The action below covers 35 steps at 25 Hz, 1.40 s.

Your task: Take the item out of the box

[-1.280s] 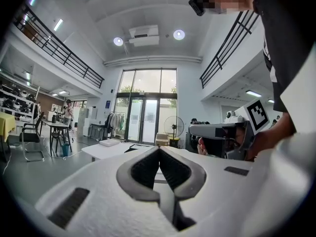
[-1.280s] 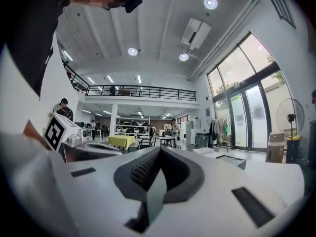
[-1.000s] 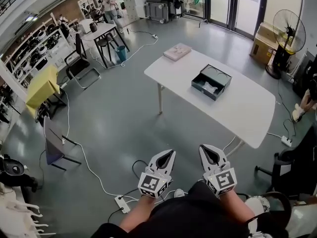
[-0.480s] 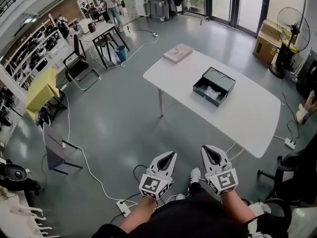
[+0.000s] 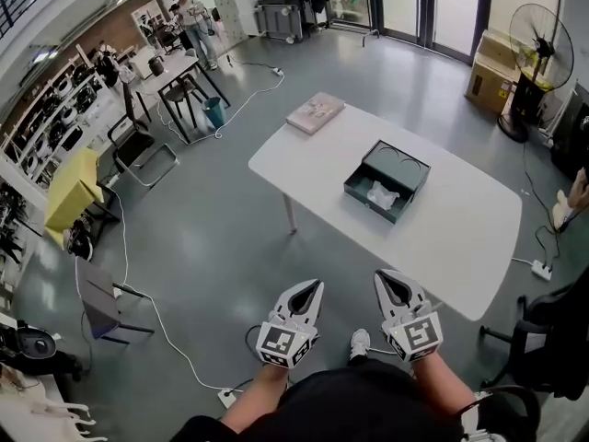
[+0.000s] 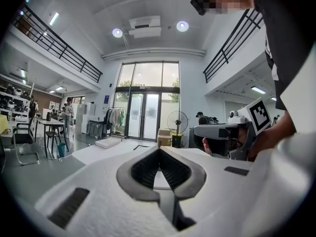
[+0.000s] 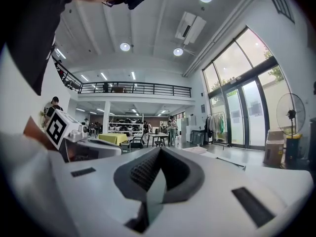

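The dark green box (image 5: 387, 180) lies open near the middle of the white counter (image 5: 460, 224), and a pale crumpled item (image 5: 381, 194) sits in its nearer part; what the item is cannot be made out at this size. Two round shapes fill the farther part of the box. A flat pinkish package (image 5: 315, 113) lies at the counter's far left corner, well apart from the box, and the rest of the top is bare on every side of the box. Both forearms reach out from the person's body at the bottom of the head view, side by side, with the left tongs (image 5: 317, 285) and the right tongs (image 5: 380, 275) pointing about level toward the counter, over the grey floor (image 5: 212, 238) and short of the counter's near edge. A shoe (image 5: 359, 343) shows between them. The floor between person and counter is open, with a white cable (image 5: 166, 325) trailing off to the left and a chair (image 5: 99, 293) farther left. A black office chair (image 5: 543, 339) stands by the counter's right end. The jaws of each pair of tongs are closed tip to tip with nothing between them, touching nothing.
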Tool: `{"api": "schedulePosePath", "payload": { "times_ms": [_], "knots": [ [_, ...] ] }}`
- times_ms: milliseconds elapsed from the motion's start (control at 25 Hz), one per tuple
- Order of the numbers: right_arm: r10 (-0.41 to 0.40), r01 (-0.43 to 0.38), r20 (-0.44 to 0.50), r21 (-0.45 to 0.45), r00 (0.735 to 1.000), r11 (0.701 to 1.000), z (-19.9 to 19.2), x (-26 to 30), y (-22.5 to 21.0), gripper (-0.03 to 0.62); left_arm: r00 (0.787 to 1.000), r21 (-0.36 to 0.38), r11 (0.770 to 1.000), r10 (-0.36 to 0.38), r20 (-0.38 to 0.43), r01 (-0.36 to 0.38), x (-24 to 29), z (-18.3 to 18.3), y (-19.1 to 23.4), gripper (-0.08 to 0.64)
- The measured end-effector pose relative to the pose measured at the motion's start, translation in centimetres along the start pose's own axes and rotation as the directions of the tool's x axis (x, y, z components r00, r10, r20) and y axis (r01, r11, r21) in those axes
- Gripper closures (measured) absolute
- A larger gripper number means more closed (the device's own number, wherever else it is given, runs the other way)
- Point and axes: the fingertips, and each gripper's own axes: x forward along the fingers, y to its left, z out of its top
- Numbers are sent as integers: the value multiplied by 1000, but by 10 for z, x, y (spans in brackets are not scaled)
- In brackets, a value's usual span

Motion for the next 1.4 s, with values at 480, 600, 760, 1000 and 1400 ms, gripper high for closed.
{"api": "schedulePosePath", "payload": {
  "times_ms": [480,600,760,1000,1400],
  "knots": [
    [33,-34,-45,-22,998,999,-10,49,-71,586,1000,19,1000,16,-6,-16,75,7,26,549],
    [36,-37,-66,-18,997,999,-15,64,-76,586,1000,16,1000,11,-8,-10,86,7,38,549],
    [34,-35,-81,-13,996,999,-17,93,-85,586,1000,-1,1000,1,-10,-1,106,4,63,548],
    [-11,11,-78,-7,997,1000,-11,151,-106,584,998,-8,998,-58,-14,58,149,12,108,549],
    [-149,150,-63,11,987,989,0,235,-123,586,990,12,990,-143,-2,143,186,31,204,549]
  ]
}}
